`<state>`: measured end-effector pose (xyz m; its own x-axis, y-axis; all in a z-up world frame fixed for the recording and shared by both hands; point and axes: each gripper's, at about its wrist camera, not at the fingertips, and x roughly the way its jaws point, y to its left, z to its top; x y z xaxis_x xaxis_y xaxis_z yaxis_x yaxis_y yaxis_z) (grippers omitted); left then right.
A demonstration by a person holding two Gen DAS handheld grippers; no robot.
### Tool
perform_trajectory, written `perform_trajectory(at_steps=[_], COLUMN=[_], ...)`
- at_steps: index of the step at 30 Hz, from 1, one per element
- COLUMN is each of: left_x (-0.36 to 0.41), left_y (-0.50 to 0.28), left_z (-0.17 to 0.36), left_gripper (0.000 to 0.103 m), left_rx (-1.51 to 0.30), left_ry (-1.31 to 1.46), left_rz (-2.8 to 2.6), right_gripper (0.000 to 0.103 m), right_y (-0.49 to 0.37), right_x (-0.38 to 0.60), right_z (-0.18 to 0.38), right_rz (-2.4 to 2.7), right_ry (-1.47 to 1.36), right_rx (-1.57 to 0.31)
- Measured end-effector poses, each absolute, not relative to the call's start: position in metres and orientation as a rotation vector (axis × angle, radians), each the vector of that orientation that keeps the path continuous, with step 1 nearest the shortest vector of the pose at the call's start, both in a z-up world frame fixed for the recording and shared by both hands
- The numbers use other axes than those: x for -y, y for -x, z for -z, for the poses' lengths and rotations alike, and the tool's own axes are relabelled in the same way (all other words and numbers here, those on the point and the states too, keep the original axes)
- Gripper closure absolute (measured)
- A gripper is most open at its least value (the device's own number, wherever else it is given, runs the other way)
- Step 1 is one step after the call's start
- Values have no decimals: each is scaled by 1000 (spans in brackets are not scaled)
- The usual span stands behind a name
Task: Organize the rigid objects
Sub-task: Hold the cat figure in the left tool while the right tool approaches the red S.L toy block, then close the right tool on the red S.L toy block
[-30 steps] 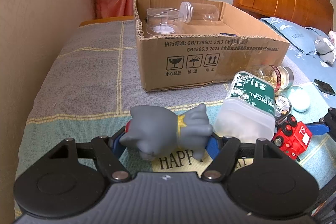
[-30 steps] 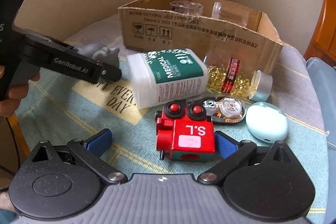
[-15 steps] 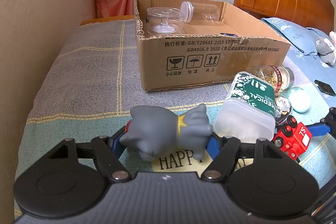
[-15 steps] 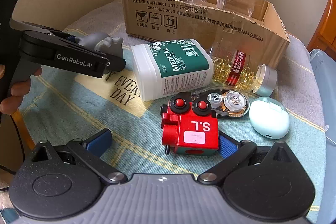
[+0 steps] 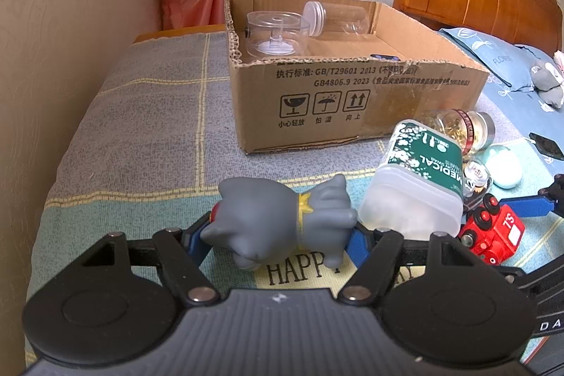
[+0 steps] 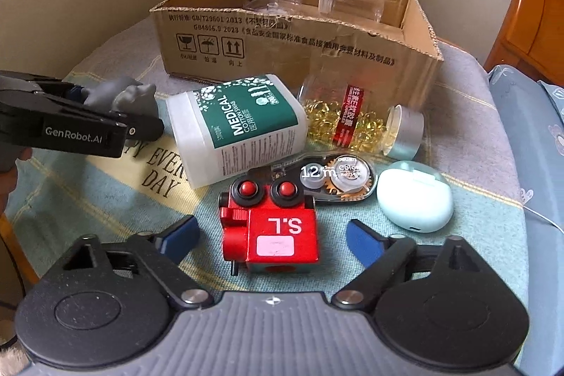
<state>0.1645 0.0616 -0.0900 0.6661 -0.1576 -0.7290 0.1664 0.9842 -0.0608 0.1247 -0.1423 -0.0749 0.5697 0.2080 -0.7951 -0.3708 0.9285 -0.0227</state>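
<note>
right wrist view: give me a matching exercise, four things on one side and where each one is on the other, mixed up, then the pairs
Things:
1. grey toy
2. red toy train
3. clear jar
4. capsule bottle

Places:
A. lying in the cardboard box
B. between the open fingers of the right gripper
C. on its side in front of the box
D. clamped in the left gripper

Pairs: 1-D, 2-B, 3-A, 4-C

Your left wrist view looks low and close across the table toward the box (image 5: 352,101); your right faces it from the other side, sharing bottle (image 6: 236,125) and train (image 6: 271,228).
</note>
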Motion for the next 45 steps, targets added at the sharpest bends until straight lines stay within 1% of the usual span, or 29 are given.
perform_trajectory(at_steps=[2, 3, 7, 8, 9, 29, 32, 34, 39, 40, 42, 44, 45], left_x=[-62, -61, -62, -62, -62, -63, -63, -63, -63, -63, -64, -64, -64], left_y=[-165, -165, -164, -164, -164, -165, -165, -166, -166, -166, -167, -167, -167], left_z=[90, 90, 89, 89, 89, 90, 89, 89, 89, 89, 88, 88, 88], left_gripper=[30, 30, 30, 30, 30, 30, 30, 30, 30, 30, 30, 30, 30], left_rx=[-822, -823, -823, -823, -823, -827, -830, -832, -833, -834, -837, -838, -838], left_ry=[-13, -15, -10, -9, -8, -3, -1, 1, 0, 0, 2, 3, 2], left_rz=[184, 184, 183, 184, 185, 187, 187, 186, 186, 186, 187, 189, 190], right_gripper=[20, 20, 17, 8, 0, 0, 5, 11, 30, 32, 41, 46, 46], right_y=[-123, -124, -127, -128, -130, -126, -122, -120, -116, -116, -115, -117, -118], right_x=[143, 142, 139, 139, 138, 140, 141, 142, 143, 143, 141, 142, 142], right_z=[73, 73, 76, 77, 79, 78, 76, 73, 68, 68, 67, 66, 66], right_rz=[-338, -338, -330, -332, -335, -336, -333, -329, -332, -334, -336, -340, -341], right_ry=[194, 193, 186, 191, 191, 190, 191, 191, 203, 209, 211, 202, 198], right_rx=[-899, -897, -896, -911, -939, -918, -908, -904, -894, -892, -887, -890, -893])
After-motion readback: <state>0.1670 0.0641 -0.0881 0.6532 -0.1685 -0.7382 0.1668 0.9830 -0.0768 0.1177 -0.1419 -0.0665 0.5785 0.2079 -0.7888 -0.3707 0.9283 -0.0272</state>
